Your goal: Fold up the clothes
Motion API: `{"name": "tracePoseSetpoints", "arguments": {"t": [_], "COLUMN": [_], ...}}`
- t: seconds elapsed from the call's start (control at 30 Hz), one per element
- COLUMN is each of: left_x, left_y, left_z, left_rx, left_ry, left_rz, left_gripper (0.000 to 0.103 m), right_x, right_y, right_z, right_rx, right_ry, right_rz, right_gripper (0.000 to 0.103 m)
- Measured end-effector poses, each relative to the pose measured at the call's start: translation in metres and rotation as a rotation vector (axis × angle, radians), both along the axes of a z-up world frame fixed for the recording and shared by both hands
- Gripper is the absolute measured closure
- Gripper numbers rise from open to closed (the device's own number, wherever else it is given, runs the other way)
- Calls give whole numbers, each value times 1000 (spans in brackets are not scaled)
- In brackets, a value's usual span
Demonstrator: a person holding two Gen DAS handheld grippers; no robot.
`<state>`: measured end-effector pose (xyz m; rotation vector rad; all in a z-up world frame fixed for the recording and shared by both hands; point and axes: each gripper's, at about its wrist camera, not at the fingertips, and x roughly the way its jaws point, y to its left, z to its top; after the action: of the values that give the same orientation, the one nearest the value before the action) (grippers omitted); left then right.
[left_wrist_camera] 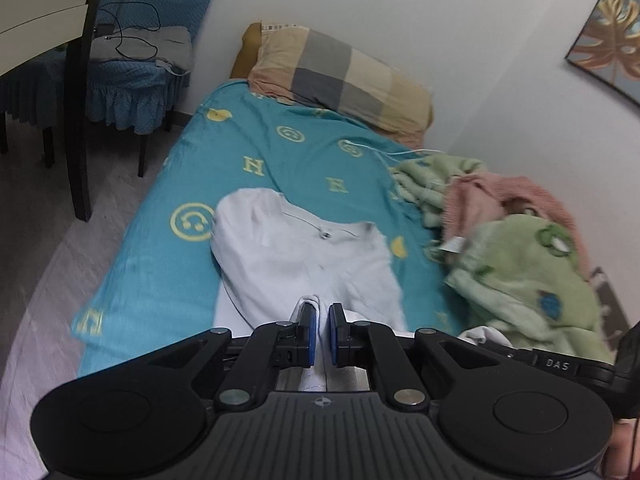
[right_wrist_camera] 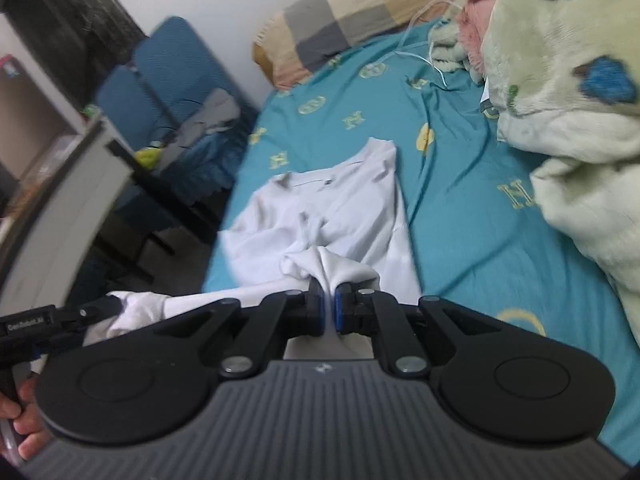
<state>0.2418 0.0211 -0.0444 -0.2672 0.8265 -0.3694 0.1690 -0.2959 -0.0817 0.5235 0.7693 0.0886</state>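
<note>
both grippers' fingers pinch the white shirt [left_wrist_camera: 296,252] on a teal bedsheet [left_wrist_camera: 168,264]; checked pillow [left_wrist_camera: 344,80] against the wall.

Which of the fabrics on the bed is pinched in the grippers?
The white shirt, spread flat mid-bed; both the left gripper and right gripper clamp its near edge. The fluffy green blanket lies untouched.

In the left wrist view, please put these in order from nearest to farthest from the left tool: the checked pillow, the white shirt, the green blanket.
1. white shirt: its fabric is gripped in the left tool.
2. green blanket: to the right, heaped on the bed.
3. checked pillow: far end of the bed, against the wall.
</note>
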Motion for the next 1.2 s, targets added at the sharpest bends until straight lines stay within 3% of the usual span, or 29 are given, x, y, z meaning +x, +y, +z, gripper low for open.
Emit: {"name": "tracePoseSetpoints", "arguments": {"t": [0.27, 0.43, 0.5, 0.53, 0.63, 0.7, 0.77, 0.83, 1.03, 1.2], "left_x": [77, 85, 79, 73, 51, 31, 9, -16, -91, -143], "left_y": [-14, -15, -18, -21, -30, -35, -41, -44, -39, -23], "left_z": [-112, -142, -135, -130, -111, -98, -85, -71, -34, -16], "left_rx": [118, 141, 166, 184, 223, 240, 251, 252, 222, 200], "left_ry": [26, 38, 22, 9, -33, -63, -96, -127, -195, -241], "left_rz": [9, -5, 5, 9, 9, -1, -19, -35, -33, 10], "left_gripper": [95, 94, 88, 76, 57, 48, 41, 36, 22, 11], "right_x": [100, 114, 113, 112, 104, 89, 70, 48, -20, -71], "right_y": [11, 17, 18, 18, 21, 23, 26, 29, 45, 60], "right_z": [-82, -112, -110, -107, -95, -82, -65, -45, 3, 10], "right_rx": [-102, -140, -145, -144, -164, -186, -201, -214, -259, -255], "right_ry": [76, 114, 106, 101, 93, 66, 17, -40, -189, -229], "right_rz": [50, 73, 70, 65, 58, 59, 51, 39, 25, 62], "right_gripper": [94, 94, 93, 93, 89, 77, 49, 39, 39, 39]}}
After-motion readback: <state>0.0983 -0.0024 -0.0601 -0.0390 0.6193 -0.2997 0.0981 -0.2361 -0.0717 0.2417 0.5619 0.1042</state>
